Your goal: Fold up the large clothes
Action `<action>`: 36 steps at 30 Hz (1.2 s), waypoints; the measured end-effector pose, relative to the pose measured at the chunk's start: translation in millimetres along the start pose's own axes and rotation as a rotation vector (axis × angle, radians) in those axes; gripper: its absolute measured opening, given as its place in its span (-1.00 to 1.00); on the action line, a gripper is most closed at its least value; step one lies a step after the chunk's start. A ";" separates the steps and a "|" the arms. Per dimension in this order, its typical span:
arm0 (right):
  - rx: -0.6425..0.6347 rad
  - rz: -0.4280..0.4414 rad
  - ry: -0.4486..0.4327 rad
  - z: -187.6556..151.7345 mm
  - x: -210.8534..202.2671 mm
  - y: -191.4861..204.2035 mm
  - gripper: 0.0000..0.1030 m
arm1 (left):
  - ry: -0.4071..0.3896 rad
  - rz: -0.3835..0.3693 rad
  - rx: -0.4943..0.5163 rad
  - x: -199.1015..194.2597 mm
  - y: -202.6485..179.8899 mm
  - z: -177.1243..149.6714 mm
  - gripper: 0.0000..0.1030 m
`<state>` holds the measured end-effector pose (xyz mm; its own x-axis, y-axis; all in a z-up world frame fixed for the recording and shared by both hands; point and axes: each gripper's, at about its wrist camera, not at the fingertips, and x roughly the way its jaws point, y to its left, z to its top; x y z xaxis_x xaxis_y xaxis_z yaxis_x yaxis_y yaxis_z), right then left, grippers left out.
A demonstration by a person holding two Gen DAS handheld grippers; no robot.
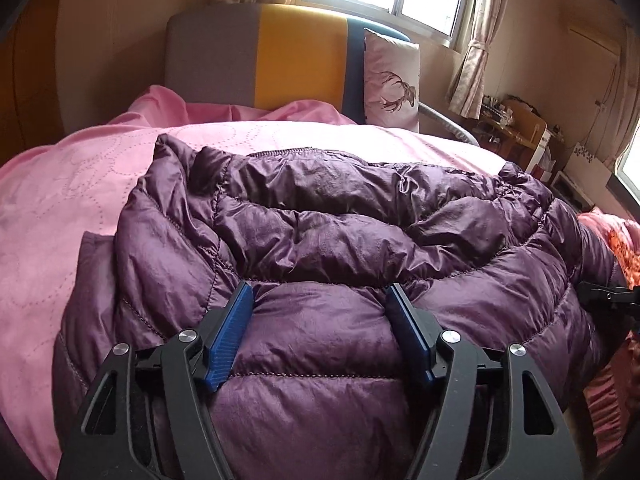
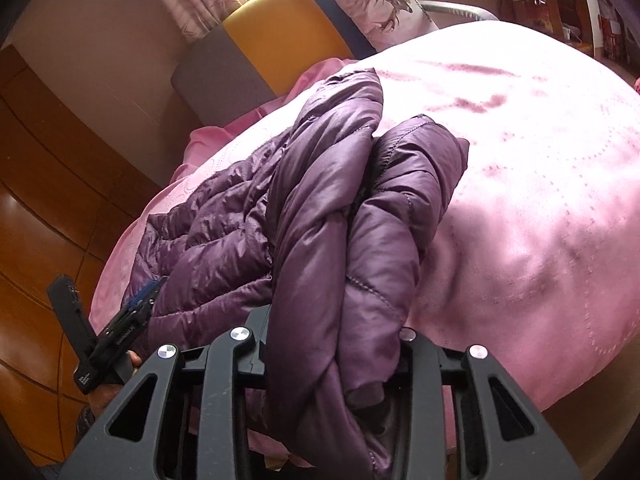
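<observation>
On the pink bedspread (image 1: 60,200), toward the near edge of the bed, lies the purple down jacket (image 1: 320,220), partly folded. Risk: the slick, puffy bundle could slip out and spring open if lifted by this narrow pinch. The right gripper (image 2: 332,364) clamps a bunched fold; the left gripper (image 1: 320,312), jaws spread, straddles a quilted panel without pinching.
</observation>
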<state>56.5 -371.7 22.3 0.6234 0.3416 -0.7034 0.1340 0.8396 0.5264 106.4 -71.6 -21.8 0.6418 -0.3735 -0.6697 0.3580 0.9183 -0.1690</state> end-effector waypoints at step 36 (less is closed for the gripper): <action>-0.995 -0.068 -0.051 -122.2 134.1 320.0 -0.04 | -0.056 -0.533 -0.208 -93.3 129.3 62.5 0.49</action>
<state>88.9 -5.5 38.1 0.6736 0.2803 -0.6839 -0.5210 0.8364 -0.1703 135.2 73.8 64.1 0.4461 -0.7930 -0.4149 0.5043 0.6057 -0.6155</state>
